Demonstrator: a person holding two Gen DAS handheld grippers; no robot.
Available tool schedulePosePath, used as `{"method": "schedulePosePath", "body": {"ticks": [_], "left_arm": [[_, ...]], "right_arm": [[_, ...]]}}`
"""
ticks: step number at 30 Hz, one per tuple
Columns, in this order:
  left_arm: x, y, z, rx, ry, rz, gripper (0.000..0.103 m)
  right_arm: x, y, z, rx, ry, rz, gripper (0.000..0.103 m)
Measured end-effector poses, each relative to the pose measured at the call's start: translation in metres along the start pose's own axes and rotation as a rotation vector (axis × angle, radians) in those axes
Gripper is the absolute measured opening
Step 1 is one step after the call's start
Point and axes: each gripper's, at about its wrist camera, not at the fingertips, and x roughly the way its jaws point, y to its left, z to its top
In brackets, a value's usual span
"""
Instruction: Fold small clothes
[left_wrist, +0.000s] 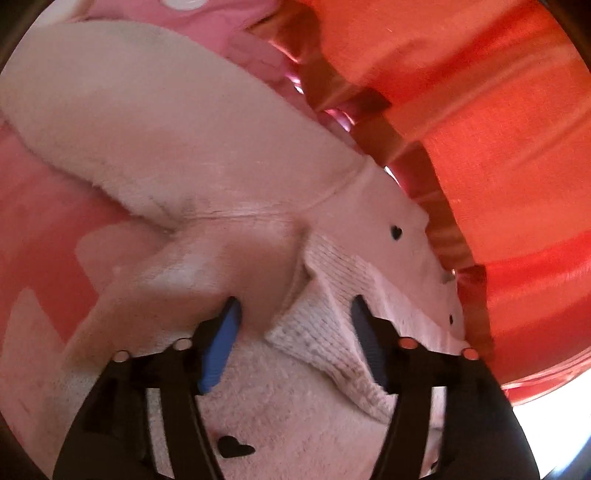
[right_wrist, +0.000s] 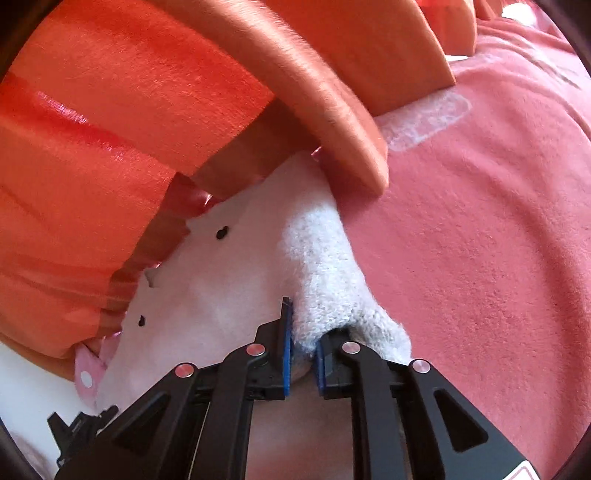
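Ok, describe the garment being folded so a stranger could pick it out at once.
Start at the pink blanket beside the orange cushions. On it lies a pale fluffy knitted top; only it carries tiny black hearts, and the right gripper pinches its sleeve.

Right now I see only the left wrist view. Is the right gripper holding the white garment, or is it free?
Observer: It is holding. The right gripper is shut on a fuzzy fold of the white garment.
Operator: What lies beside that fold, on the side away from the hearts?
Observer: The pink blanket; the fold ends directly against it.
Operator: Is the far end of the garment free?
Observer: I cannot say so. A corner of the orange cushion covers its far tip; whether it presses on the garment I cannot tell.
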Motion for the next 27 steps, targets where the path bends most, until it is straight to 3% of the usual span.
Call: {"method": "schedulePosePath", "body": {"ticks": [4, 5, 6, 8, 10, 12, 15, 17, 19, 20, 22, 23, 24, 27], "left_arm": [[0.007, -0.006, -0.008, 0.023, 0.021, -0.026, 0.069], [0.012, -0.013, -0.008, 0.051, 0.021, -0.019, 0.057], [0.018, -0.018, -0.006, 0.093, 0.028, -0.021, 0.032], [0.033, -0.02, -0.001, 0.111, 0.057, -0.044, 0.012], [0.035, -0.02, 0.008, 0.089, 0.043, -0.068, 0.01], [0.009, -0.035, 0.019, 0.135, -0.044, -0.133, 0.008], [-0.042, -0.069, 0.028, 0.24, -0.223, -0.235, 0.009], [-0.056, -0.077, 0.03, 0.276, -0.291, -0.236, 0.009], [-0.032, -0.067, 0.028, 0.286, -0.244, -0.158, 0.009], [-0.014, -0.056, 0.025, 0.278, -0.194, -0.114, 0.009], [0.027, -0.028, 0.014, 0.225, -0.068, 0.004, 0.009], [0.038, -0.018, 0.009, 0.197, -0.036, 0.02, 0.009], [0.037, -0.013, 0.004, 0.188, -0.067, -0.015, 0.009], [0.032, -0.021, 0.004, 0.227, -0.068, 0.001, 0.01]], "right_arm": [[0.002, -0.011, -0.003, 0.024, 0.021, 0.013, 0.015], [0.002, -0.012, -0.004, 0.025, 0.023, 0.015, 0.015], [0.004, -0.012, -0.004, 0.026, 0.025, 0.014, 0.016], [0.01, -0.01, -0.006, 0.02, 0.024, 0.01, 0.016], [0.011, -0.008, -0.006, 0.005, 0.02, 0.008, 0.017], [0.0, 0.001, -0.002, -0.01, -0.016, 0.052, 0.01], [-0.036, 0.028, 0.006, -0.1, -0.16, 0.171, 0.01], [-0.037, 0.034, 0.005, -0.177, -0.189, 0.127, 0.008], [-0.008, 0.022, 0.002, -0.189, -0.1, 0.009, 0.008], [0.016, 0.006, -0.003, -0.142, -0.011, -0.051, 0.007], [0.02, -0.003, -0.006, -0.093, -0.011, -0.037, 0.005], [0.016, 0.004, -0.002, -0.121, -0.001, -0.058, 0.006], [0.013, 0.01, -0.001, -0.145, -0.007, -0.068, 0.006], [0.012, 0.009, -0.008, -0.125, 0.031, -0.111, 0.011]]}}
